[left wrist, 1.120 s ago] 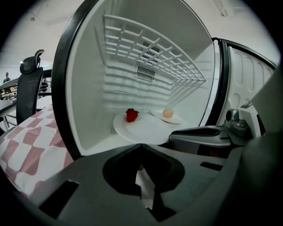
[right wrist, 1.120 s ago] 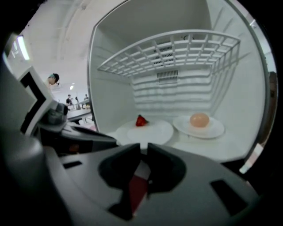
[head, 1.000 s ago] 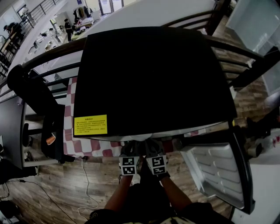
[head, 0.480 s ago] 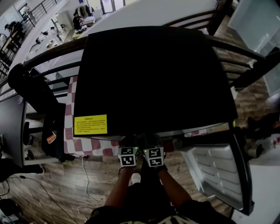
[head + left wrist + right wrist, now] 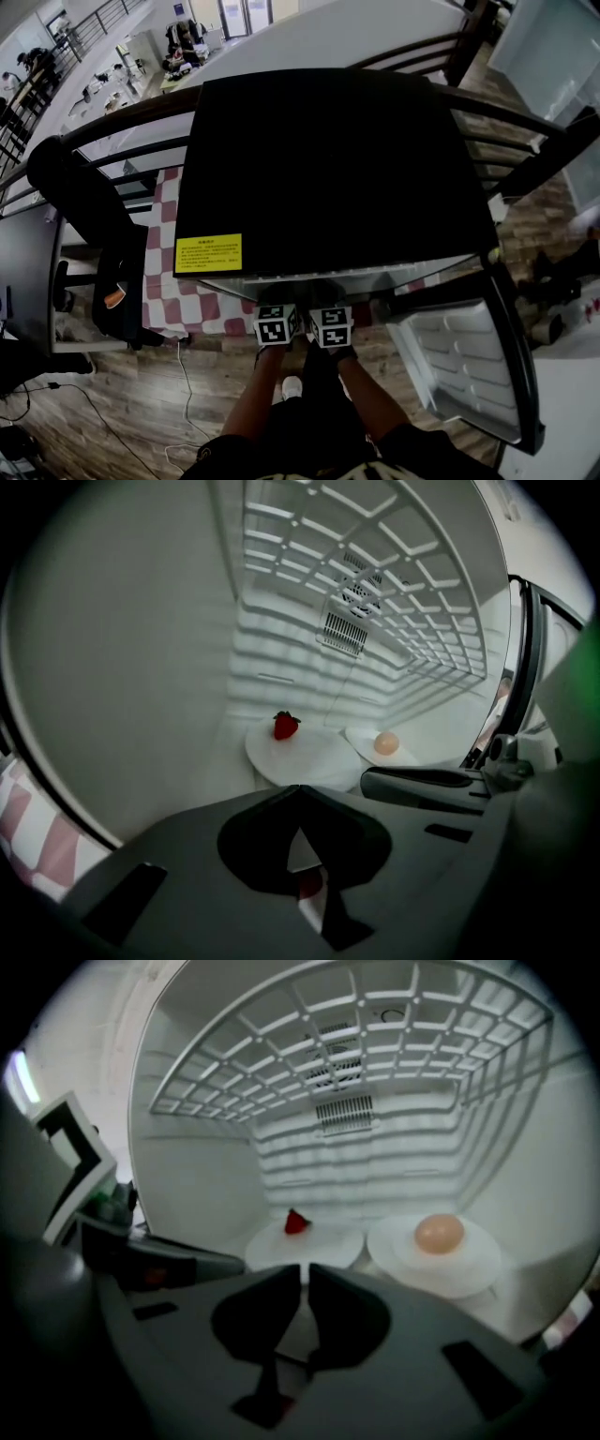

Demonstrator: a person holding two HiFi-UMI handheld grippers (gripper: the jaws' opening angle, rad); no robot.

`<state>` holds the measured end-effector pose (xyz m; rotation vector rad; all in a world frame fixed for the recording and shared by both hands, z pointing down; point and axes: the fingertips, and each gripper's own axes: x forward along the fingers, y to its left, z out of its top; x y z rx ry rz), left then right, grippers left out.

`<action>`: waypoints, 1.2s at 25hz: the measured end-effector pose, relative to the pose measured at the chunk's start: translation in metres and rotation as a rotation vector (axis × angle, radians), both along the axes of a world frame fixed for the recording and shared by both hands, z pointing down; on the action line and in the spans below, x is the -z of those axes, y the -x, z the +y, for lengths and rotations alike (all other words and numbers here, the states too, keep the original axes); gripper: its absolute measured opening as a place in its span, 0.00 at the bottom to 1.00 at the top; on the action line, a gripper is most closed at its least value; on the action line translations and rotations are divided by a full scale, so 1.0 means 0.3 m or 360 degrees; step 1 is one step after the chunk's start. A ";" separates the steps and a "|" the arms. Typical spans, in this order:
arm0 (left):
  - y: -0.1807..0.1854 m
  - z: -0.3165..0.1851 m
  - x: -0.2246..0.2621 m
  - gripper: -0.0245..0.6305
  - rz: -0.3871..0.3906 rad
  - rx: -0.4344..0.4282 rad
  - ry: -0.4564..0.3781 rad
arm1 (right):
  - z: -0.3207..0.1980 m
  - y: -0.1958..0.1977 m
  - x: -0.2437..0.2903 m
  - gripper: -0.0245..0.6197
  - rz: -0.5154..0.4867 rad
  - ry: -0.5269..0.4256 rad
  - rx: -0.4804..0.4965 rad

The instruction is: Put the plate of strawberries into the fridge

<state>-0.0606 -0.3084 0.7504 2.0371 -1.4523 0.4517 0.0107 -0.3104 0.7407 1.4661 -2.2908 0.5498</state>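
Note:
Inside the open white fridge (image 5: 206,1176), a white plate (image 5: 302,757) (image 5: 311,1241) rests on the floor and carries a single red strawberry (image 5: 285,725) (image 5: 296,1222). My left gripper (image 5: 298,797) (image 5: 278,309) is at the fridge mouth, short of the plate, shut with nothing in it. My right gripper (image 5: 306,1275) (image 5: 328,309) is close beside it. Its jaws have just been closing and now stand shut, nothing between them. Neither gripper touches the plate. From the head view the fridge's black top (image 5: 328,169) hides the inside.
A second white plate (image 5: 469,1265) (image 5: 361,742) with a pale round egg-like thing (image 5: 439,1234) (image 5: 385,743) sits right of the strawberry plate. A wire shelf (image 5: 356,1044) spans overhead. The fridge door (image 5: 469,366) hangs open at the right. A black chair (image 5: 94,244) stands at the left.
Both grippers have come closer together and nudged toward the fridge front. The head view has shifted a little.

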 end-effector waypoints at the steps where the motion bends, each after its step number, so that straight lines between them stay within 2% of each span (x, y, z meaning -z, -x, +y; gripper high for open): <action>1: 0.000 0.011 0.023 0.07 0.0026 0.0009 -0.0003 | 0.011 -0.002 0.011 0.10 -0.0017 -0.0007 -0.0012; 10: -0.001 0.164 0.272 0.07 0.0087 -0.0074 -0.0199 | 0.175 0.018 0.261 0.10 -0.0094 -0.0156 -0.0009; 19: 0.033 0.406 0.615 0.07 0.0130 -0.0177 -0.0518 | 0.405 0.055 0.599 0.07 -0.0235 -0.0361 0.0019; 24: 0.047 0.553 0.770 0.07 0.0163 -0.0241 -0.0660 | 0.541 0.079 0.770 0.07 -0.0199 -0.0500 0.0051; 30: 0.048 0.650 0.875 0.07 0.0185 -0.0281 -0.0768 | 0.628 0.093 0.847 0.07 -0.0193 -0.0550 0.0050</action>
